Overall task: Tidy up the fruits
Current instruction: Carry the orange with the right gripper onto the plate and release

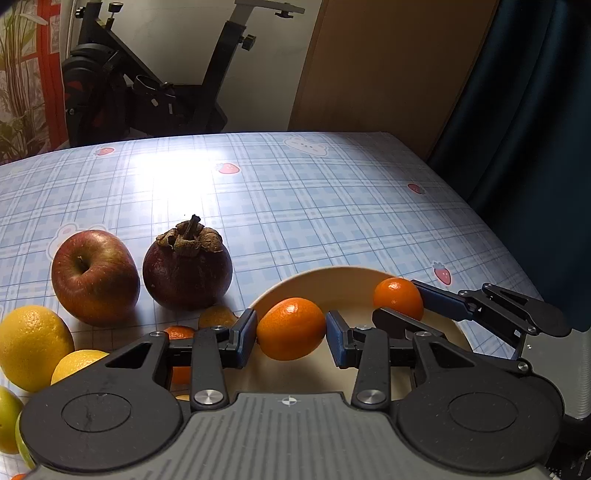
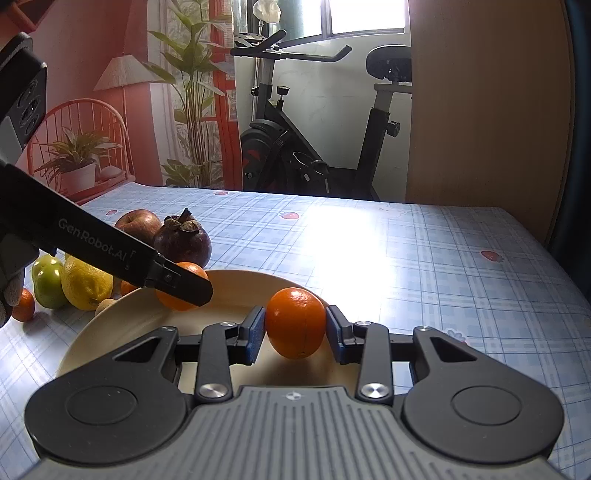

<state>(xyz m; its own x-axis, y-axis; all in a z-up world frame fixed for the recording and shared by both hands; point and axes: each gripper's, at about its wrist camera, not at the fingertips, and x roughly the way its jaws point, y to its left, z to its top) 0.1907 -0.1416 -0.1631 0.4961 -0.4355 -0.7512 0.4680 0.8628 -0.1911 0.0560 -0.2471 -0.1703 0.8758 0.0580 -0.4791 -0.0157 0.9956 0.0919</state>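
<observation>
— What sort of place is this looking like?

— A lived-in home. An exercise bike (image 2: 317, 144) is standing just behind the table (image 2: 424, 258), which is wearing a checked strawberry cloth.

— Anything else?

— Left of the bike, leafy houseplants (image 2: 192, 96) and a floor lamp (image 2: 123, 74) are sitting against a pink wall; a window (image 2: 365, 16) is glowing above it.

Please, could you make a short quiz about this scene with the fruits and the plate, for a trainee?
1. True or false: the apple lies on the plate.
2. Fill in: in the left wrist view, the mangosteen stands to the ___ of the apple.
3. The right tongs grip: A) the apple, B) the mangosteen, C) a small orange.
Key: 1 false; 2 right; 3 C.
</observation>
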